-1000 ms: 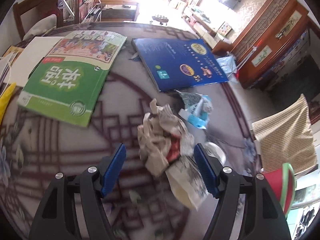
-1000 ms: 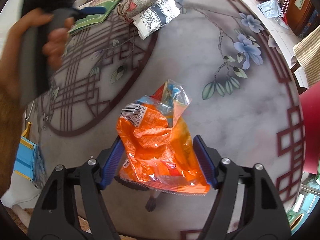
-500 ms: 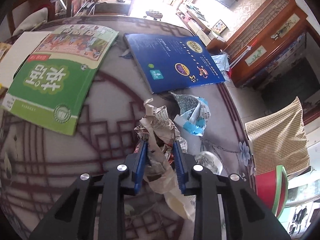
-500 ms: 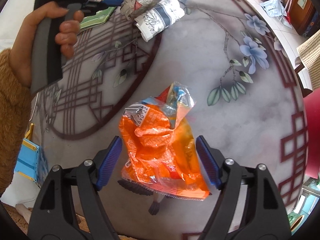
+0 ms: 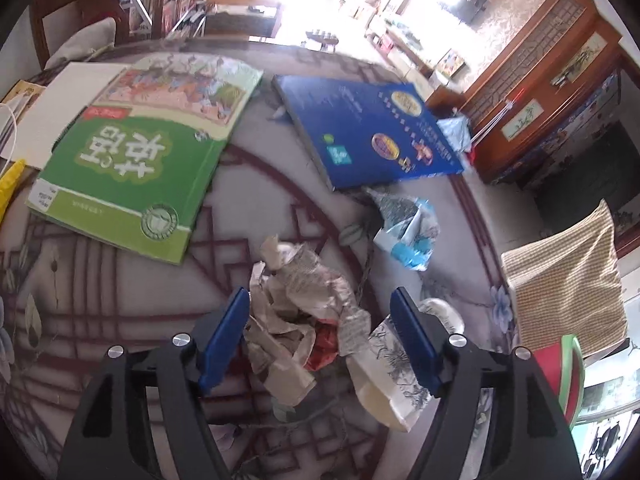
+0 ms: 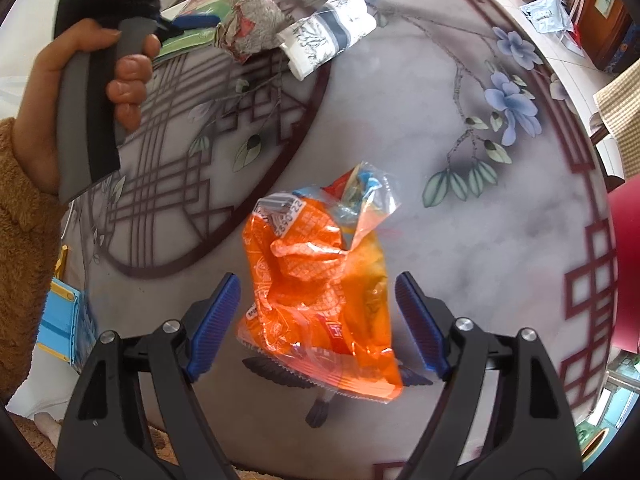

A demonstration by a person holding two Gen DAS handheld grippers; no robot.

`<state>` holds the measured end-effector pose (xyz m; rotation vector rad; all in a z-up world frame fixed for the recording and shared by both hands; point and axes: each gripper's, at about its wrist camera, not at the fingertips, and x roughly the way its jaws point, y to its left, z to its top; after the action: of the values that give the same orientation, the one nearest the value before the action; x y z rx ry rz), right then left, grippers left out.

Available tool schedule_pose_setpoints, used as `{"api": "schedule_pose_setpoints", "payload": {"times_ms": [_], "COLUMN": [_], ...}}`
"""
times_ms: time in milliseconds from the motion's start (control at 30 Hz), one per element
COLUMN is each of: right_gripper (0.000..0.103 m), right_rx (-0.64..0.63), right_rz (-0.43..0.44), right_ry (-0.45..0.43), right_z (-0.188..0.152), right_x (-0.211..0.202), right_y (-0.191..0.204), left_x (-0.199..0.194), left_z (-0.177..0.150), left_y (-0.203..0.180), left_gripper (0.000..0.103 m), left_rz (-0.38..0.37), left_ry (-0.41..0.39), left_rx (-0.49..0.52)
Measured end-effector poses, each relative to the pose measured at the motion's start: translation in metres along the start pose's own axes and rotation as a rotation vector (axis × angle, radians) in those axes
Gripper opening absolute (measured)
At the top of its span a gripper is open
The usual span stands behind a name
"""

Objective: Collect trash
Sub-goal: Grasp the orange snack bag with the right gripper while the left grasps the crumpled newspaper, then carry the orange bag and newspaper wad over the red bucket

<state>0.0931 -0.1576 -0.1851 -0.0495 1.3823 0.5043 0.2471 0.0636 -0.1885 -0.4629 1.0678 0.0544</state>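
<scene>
Now the left gripper (image 5: 320, 336) has just spread its jaws around the crumpled newspaper (image 5: 304, 312), while the right gripper (image 6: 318, 320) has its jaws spread around the orange wrapper (image 6: 320, 292) on the worktop (image 6: 460, 240).

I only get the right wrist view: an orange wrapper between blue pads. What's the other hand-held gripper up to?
Observer: The left hand-held gripper has just been opening; crumpled newspaper sits between its jaws, ungripped.
Operator: What's beyond that paper?
Observer: A green book with a white sheet tucked under its left side.
Operator: And past the table?
Observer: A wooden chair stands at the far edge.
</scene>
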Motion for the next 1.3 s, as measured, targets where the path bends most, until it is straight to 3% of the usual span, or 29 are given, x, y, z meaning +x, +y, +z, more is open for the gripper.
{"api": "schedule_pose_setpoints", "payload": {"times_ms": [67, 100, 167, 200, 233, 533, 600, 667, 1000, 1300], "right_gripper": [0.08, 0.081, 0.081, 0.081, 0.081, 0.081, 0.072, 0.071, 0.067, 0.067], "right_rx": [0.013, 0.018, 0.026, 0.027, 0.024, -0.045, -0.054, -0.07, -0.12, -0.089], "right_rz": [0.0, 0.0, 0.004, 0.005, 0.007, 0.005, 0.003, -0.001, 0.006, -0.002], "right_ry": [-0.006, -0.01, -0.017, -0.019, -0.019, 0.036, 0.042, 0.04, -0.071, -0.155], "right_z": [0.001, 0.001, 0.003, 0.004, 0.004, 0.008, 0.009, 0.008, 0.009, 0.003], "right_x": [-0.002, -0.003, -0.005, -0.005, -0.005, 0.013, 0.016, 0.017, -0.019, -0.05], "right_y": [-0.003, -0.005, -0.007, -0.008, -0.007, 0.005, 0.008, 0.012, 0.026, 0.018], "left_x": [0.006, 0.01, 0.011, 0.008, 0.004, -0.054, -0.065, -0.072, -0.116, -0.134], "left_z": [-0.003, -0.005, -0.008, -0.009, -0.009, -0.024, -0.035, -0.043, -0.086, -0.118], "left_y": [0.002, 0.004, 0.01, 0.011, 0.012, 0.007, 0.007, 0.009, 0.023, 0.01], "left_gripper": [0.067, 0.056, 0.047, 0.033, 0.031, 0.03, 0.03, 0.03, 0.031, 0.031], "left_rz": [0.021, 0.031, 0.024, 0.014, 0.002, 0.014, 0.035, 0.045, 0.057, 0.043], "left_ry": [0.011, 0.017, 0.015, 0.001, -0.004, -0.119, -0.137, -0.142, -0.167, -0.158], "left_rx": [-0.003, -0.004, -0.016, -0.018, -0.012, 0.043, 0.063, 0.064, 0.012, 0.04]}}
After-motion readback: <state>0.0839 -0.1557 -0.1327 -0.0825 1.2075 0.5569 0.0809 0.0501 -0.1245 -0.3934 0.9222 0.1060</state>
